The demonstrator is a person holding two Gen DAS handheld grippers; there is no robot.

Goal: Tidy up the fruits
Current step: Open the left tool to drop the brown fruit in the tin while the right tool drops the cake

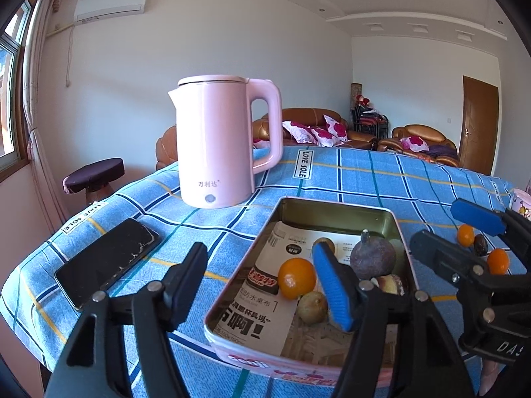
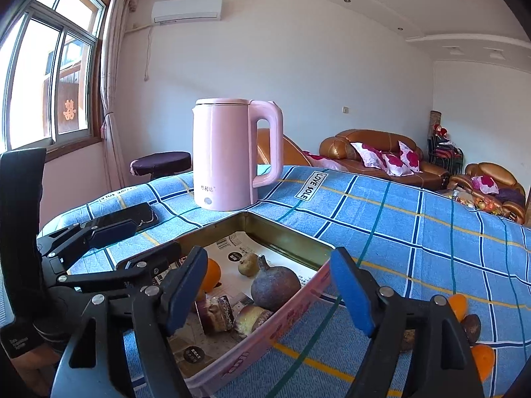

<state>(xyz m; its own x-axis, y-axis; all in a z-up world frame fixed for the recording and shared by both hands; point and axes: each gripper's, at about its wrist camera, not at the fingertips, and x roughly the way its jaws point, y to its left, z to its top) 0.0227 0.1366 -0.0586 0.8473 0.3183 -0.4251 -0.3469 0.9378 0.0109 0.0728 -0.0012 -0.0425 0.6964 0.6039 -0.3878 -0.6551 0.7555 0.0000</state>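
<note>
An open metal tin [image 1: 335, 205] [image 2: 288, 237] lined with printed paper holds an orange [image 1: 296, 278] [image 2: 212, 273], a dark purple round fruit [image 1: 373, 257] [image 2: 275, 287], small yellow-brown fruits [image 1: 312, 306] [image 2: 248, 263] and brown pieces [image 2: 215, 313]. My left gripper [image 1: 262, 285] [image 2: 156, 237] is open, its blue-padded finger hanging over the tin beside the orange. My right gripper [image 2: 268, 285] [image 1: 436, 222] is open too, straddling the tin's right rim with nothing pressed between its pads. On the cloth right of the tin lie two small oranges [image 1: 465, 234] [image 2: 459, 305] and a dark brown fruit [image 1: 480, 248] [image 2: 471, 326].
A pink kettle [image 1: 219, 142] [image 2: 229, 156] stands behind the tin on the blue checked tablecloth [image 1: 381, 179]. A black phone [image 1: 106, 262] lies at the left near the table edge. A patterned cup [image 1: 522, 204] sits at the far right. A stool and sofas are beyond the table.
</note>
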